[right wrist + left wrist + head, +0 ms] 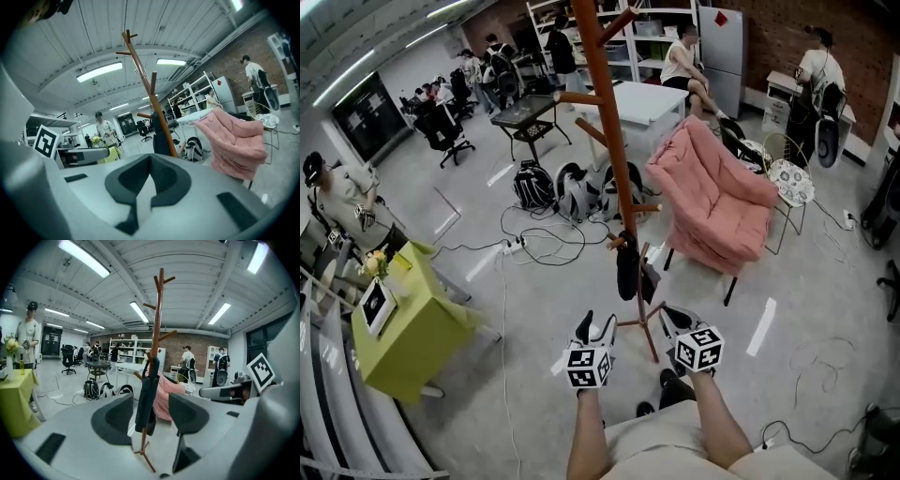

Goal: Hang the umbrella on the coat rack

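Umbrella [146,397], dark, folded slim: hangs by its strap from a low peg of the brown wooden coat rack [605,127]. It lies against the pole, tip above the rack's splayed feet.

Left gripper [596,328]: jaws wide apart, pads on nothing. The umbrella shows through the gap, some way beyond the pads. Right gripper [150,158]: jaws closed tip to tip, nothing in them. The two sit side by side, close to the rack's foot.

Markings: each gripper carries a cube with square black-and-white markers [260,371], blocky patterns rather than words.

Containers, working outward:
- Black and grey backpacks [534,185] on the floor behind the rack, in a row; cannot tell what is in them.
- Yellow-green cloth-covered table [422,337], well off to the left. On it stand a small vase of yellow flowers [371,264] and a white-framed flat panel [377,305]. A slim bottle [21,366] stands just beside the vase.
- White open shelving [642,33] at the brick back wall holds boxes; contents and any print too small to tell.

Other: pink cushioned armchair [712,202] right of the rack, near it but apart. White power strip [514,247] with cables on the grey floor.
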The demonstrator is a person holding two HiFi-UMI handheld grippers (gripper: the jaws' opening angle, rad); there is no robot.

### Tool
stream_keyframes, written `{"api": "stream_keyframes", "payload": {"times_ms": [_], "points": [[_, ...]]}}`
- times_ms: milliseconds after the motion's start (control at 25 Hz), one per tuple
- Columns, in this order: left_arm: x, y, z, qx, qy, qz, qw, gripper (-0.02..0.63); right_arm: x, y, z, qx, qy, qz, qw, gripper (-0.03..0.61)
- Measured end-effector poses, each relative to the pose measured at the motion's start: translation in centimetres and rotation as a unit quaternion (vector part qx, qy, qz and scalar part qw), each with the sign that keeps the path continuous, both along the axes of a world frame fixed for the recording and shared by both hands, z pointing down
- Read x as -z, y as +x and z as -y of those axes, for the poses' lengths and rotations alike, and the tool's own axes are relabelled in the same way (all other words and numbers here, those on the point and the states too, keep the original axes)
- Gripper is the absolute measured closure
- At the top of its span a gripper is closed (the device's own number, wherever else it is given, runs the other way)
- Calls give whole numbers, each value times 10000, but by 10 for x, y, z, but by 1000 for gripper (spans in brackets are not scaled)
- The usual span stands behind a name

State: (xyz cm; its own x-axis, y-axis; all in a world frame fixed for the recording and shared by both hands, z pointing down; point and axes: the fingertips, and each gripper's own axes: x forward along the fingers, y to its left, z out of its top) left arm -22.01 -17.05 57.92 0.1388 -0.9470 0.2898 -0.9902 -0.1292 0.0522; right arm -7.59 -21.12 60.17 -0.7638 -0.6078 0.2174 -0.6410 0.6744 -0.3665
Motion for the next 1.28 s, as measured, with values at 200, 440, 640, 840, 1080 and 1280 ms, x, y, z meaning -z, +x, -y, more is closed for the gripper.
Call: {"api": "stream_keyframes", "payload": {"times_ms": [200,440,640,840,1080,1280], "points": [[7,5,-5,-69,82,126,9999,387,1,5,-5,-65,-11,-3,10000,575],[7,13,-8,-217,101,151,9996,462,1,15,-14,-207,168,30,9996,575],[8,13,-17,-94,202,0,9998,552,-2,18,-22,-189,97,-34,9998,575],[14,14,-22,-42,400,-218,9990,607,-1,14,-27,-138,106,-68,9998,575],[15,7,-24,73,358,-119,9993,607,-5,7,-32,-18,84,-126,9999,575],[14,7,-23,82,359,-152,9992,607,-7,6,-31,49,47,-251,9997,575]]}}
